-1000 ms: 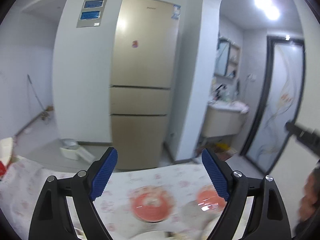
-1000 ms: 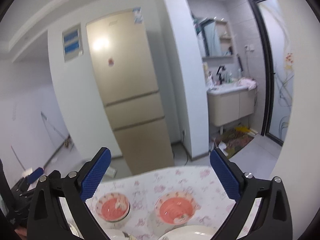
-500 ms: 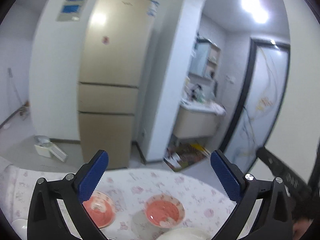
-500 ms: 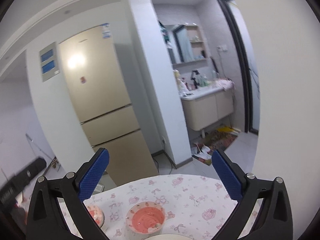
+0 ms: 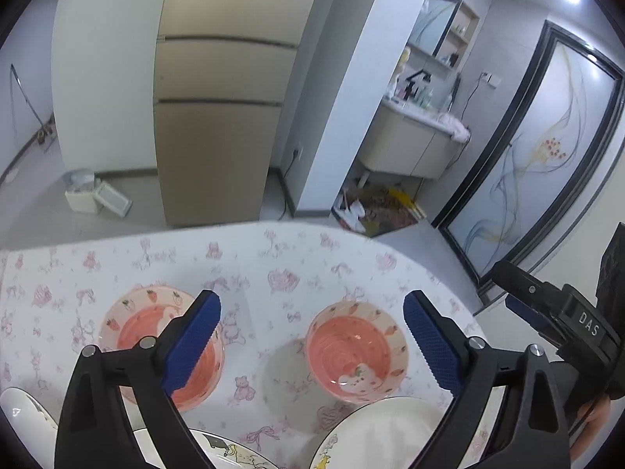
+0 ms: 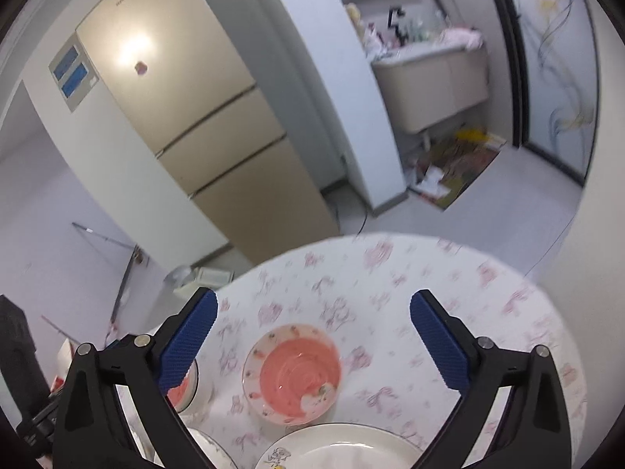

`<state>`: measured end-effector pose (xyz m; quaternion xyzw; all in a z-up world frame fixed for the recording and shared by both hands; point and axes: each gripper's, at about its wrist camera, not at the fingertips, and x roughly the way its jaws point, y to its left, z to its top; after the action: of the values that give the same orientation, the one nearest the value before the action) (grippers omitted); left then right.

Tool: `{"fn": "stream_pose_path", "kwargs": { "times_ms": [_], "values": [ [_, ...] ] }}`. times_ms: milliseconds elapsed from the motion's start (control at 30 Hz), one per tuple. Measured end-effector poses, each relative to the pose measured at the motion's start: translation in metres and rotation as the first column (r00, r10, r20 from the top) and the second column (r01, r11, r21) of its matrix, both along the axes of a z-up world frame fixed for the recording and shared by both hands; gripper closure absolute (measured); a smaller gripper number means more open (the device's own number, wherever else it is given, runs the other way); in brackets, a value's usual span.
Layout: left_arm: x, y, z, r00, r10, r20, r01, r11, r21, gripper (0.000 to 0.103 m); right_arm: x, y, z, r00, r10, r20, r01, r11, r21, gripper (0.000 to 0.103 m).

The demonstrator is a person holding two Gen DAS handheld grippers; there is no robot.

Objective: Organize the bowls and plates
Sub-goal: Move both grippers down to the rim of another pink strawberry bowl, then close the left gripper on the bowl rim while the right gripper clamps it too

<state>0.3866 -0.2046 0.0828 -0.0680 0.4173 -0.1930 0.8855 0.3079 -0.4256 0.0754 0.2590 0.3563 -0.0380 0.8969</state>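
In the left wrist view, the left gripper (image 5: 310,336) is hanging above the counter (image 5: 273,258) with its jaws wide apart and closing a little, nothing between them. Two pink bowls are sitting on the flowered cloth: the left bowl (image 5: 129,324) is lying partly behind the left finger, and the right bowl (image 5: 357,351) is showing in the gap between the fingers. Two white plates are peeking in at the bottom edge, the left plate (image 5: 230,449) with a cartoon print and the right plate (image 5: 386,426) just in front of the right bowl. The right gripper (image 5: 547,305) is entering from the right edge, well off the counter. In the right wrist view, the right gripper (image 6: 312,340) is holding its jaws wide apart and empty above the right bowl (image 6: 293,375), with the right plate (image 6: 340,445) just below it and the left bowl (image 6: 181,389) half hidden behind the left finger. The cloth is smeared with blur here, so the hand is likely moving fast. Nothing seems gripped or stacked so far. The risk from here is a hurried descent: a finger could be striking a bowl rim and skidding it over the cloth, or tipping the glossy plate. Both grippers reaching for the same bowl could also be colliding.
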Motion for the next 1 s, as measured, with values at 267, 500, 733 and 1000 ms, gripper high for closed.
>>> {"fn": "stream_pose_path", "kwargs": {
  "times_ms": [267, 500, 733, 1000],
  "values": [
    [0.017, -0.034, -0.049, 0.992, -0.079, -0.101, 0.092, 0.986, 0.135, 0.031, 0.018, 0.008, -0.026, 0.986, 0.106, -0.128, -0.106, 0.994, 0.007, 0.023],
    [0.030, -0.053, -0.094, 0.979, -0.054, -0.197, 0.099, 0.970, 0.224, 0.045, 0.040, 0.016, -0.063, 0.959, 0.122, -0.254, -0.132, 0.991, -0.022, 0.028],
    [0.039, -0.058, -0.122, 0.960, -0.066, -0.274, 0.122, 0.974, 0.193, 0.048, 0.054, 0.027, -0.095, 0.909, 0.179, -0.376, -0.192, 0.981, 0.003, 0.043],
    [0.046, -0.060, -0.142, 0.939, -0.060, -0.340, 0.127, 0.976, 0.178, 0.069, 0.062, 0.048, -0.117, 0.860, 0.212, -0.463, -0.264, 0.963, -0.049, 0.084]
  ]
}}
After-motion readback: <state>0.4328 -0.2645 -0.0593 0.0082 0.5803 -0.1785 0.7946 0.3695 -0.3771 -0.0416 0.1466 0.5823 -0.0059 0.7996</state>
